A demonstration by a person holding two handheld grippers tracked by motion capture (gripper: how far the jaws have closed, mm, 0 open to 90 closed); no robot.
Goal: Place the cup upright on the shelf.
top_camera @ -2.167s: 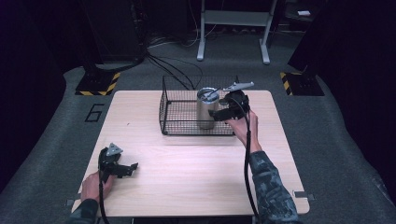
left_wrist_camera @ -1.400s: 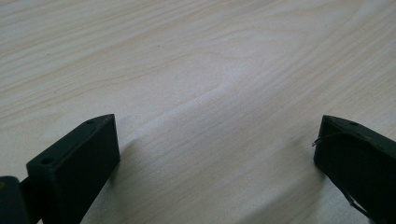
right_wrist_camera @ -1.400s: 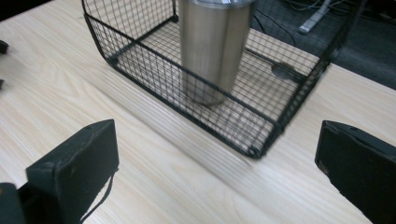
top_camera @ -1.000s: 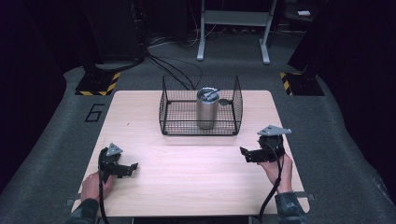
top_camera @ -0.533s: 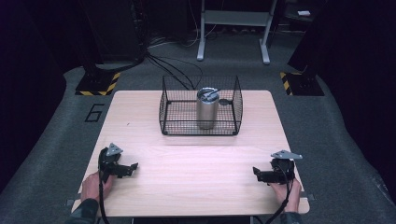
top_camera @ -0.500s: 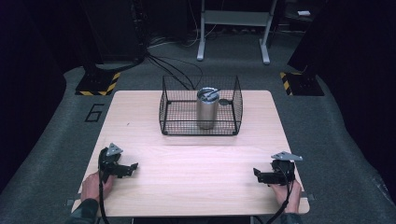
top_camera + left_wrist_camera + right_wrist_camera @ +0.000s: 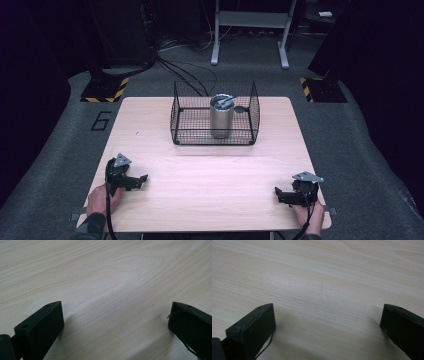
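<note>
I have both tools parked near the surface's [image 7: 210, 165] front corners, jaws spread wide over bare wood: left tool [image 7: 142, 179], right tool [image 7: 278, 194]. Broad open room lies between them. The steel tumbler [image 7: 221, 116] stands upright inside the wire basket [image 7: 180, 117], well apart. My right tool sat lower-right already half a second ago, barely shifted since.

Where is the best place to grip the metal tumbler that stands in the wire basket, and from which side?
Probably from above: the wire basket walls surround the upright metal tumbler on all sides. Bring an open hand-held gripper down and close the jaws across the round body just under the lid.
</note>
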